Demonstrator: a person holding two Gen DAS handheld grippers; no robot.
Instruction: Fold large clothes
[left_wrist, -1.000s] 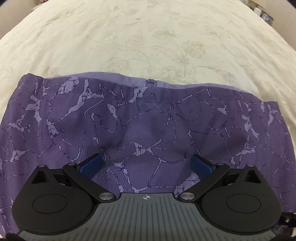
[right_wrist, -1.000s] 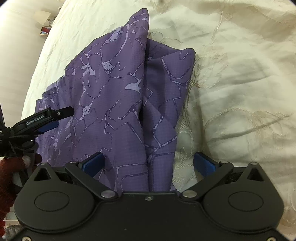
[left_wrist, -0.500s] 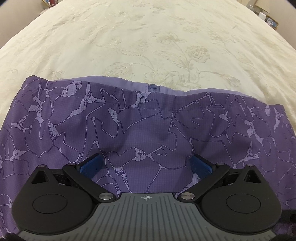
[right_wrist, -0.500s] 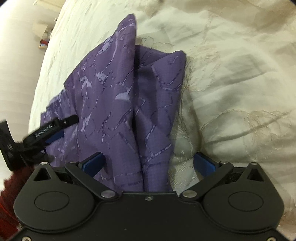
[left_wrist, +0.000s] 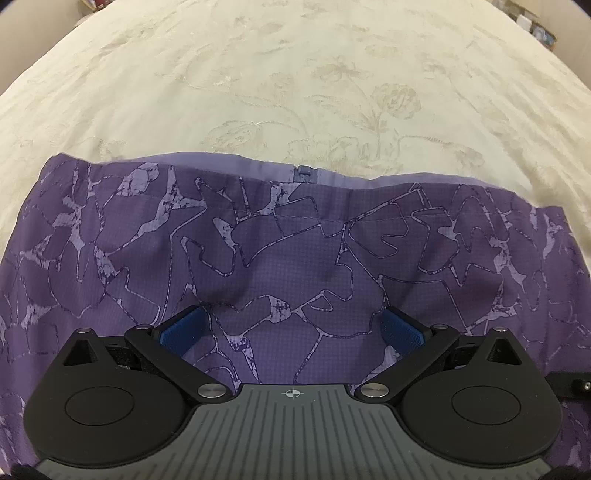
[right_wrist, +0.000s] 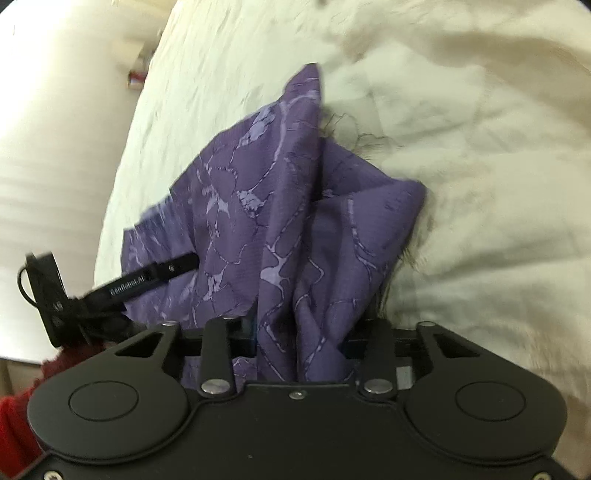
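Two handheld grippers work over one purple patterned garment that lies on a cream embroidered bedspread, the garment being the landmark here. At the garment's left side, a red sleeve shows at the frame edge, and the left gripper points steeply down over the flat cloth. Its jaws stand wide apart, blue pads resting on the fabric surface without pinching it. The garment's lighter waistband edge with a small zipper pull lies on its far side. At the garment's right end, the cloth is bunched into upright folds. The right gripper has a gathered fold between its fingers and its jaws are closing on it; blur hides whether the pads press yet.
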